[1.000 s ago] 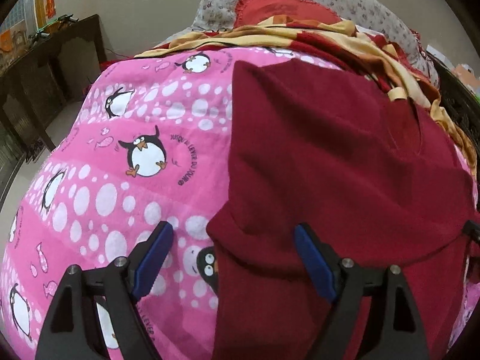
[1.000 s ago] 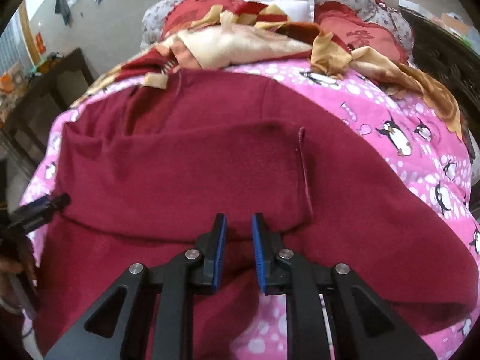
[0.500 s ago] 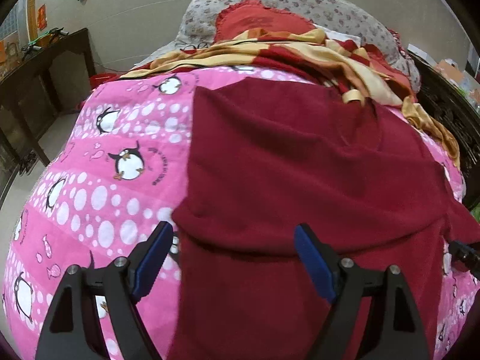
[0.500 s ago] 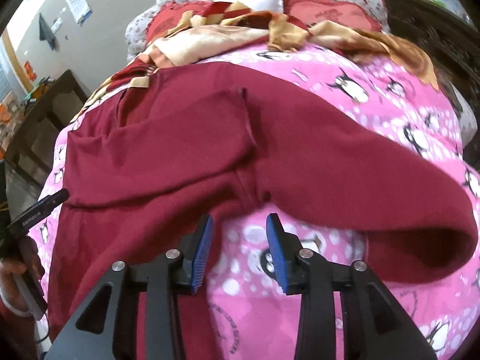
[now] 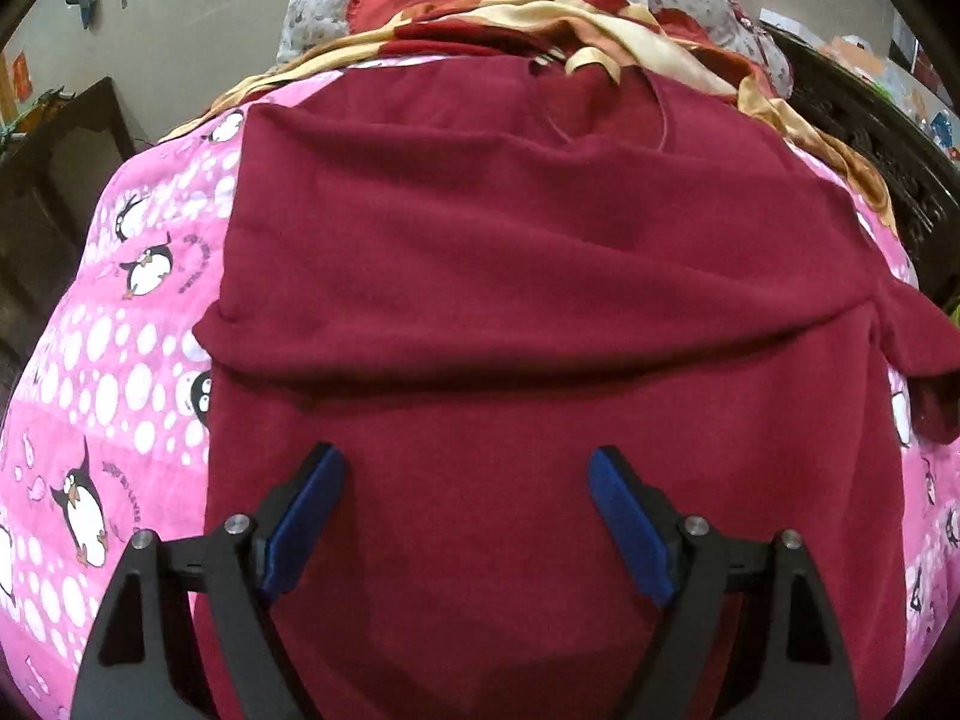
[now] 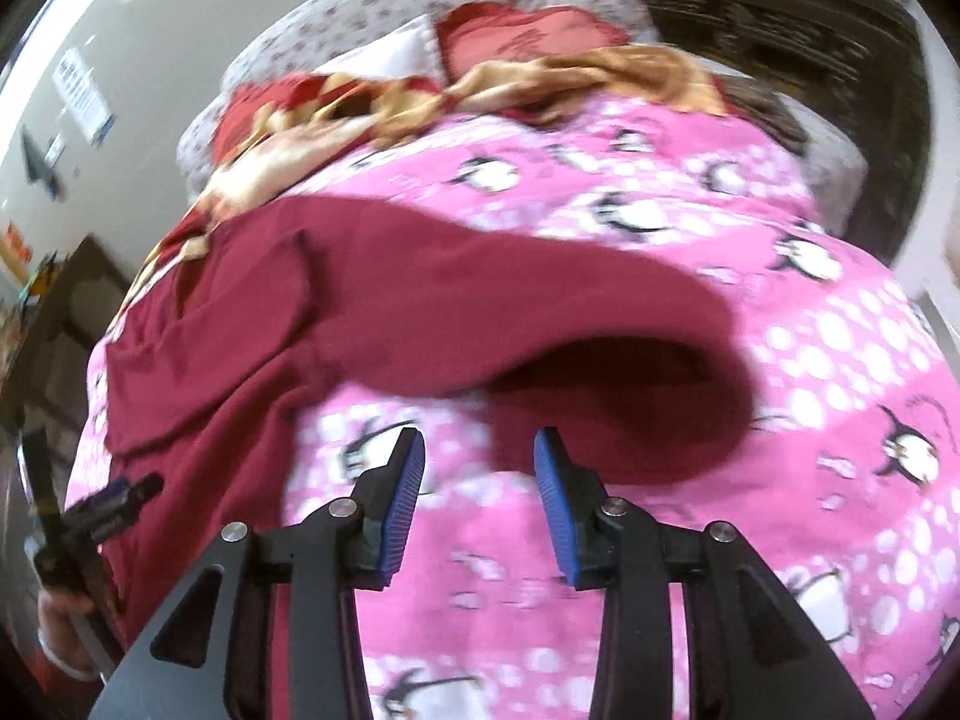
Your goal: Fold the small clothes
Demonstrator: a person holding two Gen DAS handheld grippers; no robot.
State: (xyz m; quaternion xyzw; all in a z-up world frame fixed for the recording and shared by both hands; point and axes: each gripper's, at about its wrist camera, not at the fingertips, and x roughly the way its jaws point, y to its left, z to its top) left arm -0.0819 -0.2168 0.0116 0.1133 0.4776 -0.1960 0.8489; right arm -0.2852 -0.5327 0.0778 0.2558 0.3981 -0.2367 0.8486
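Note:
A dark red long-sleeved top (image 5: 540,276) lies on a pink penguin-print bedspread (image 5: 108,396). One sleeve is folded across its body. My left gripper (image 5: 465,492) is open and empty, held over the top's lower half. In the right wrist view the top (image 6: 252,348) lies at the left and its other sleeve (image 6: 576,324) curves out to the right, cuff near me. My right gripper (image 6: 479,468) is open and empty, just in front of that cuff over the bedspread (image 6: 840,420). The left gripper body (image 6: 102,510) shows at the left edge.
A red and gold blanket (image 5: 600,18) and floral pillows (image 6: 384,18) are piled at the head of the bed. Dark wooden furniture stands at the left (image 5: 54,168) and a dark carved bed frame stands at the right (image 6: 810,30).
My right gripper let go of the folded sleeve, opened, and swung right toward the other sleeve's cuff. My left gripper stayed open and moved right, over the middle of the top.

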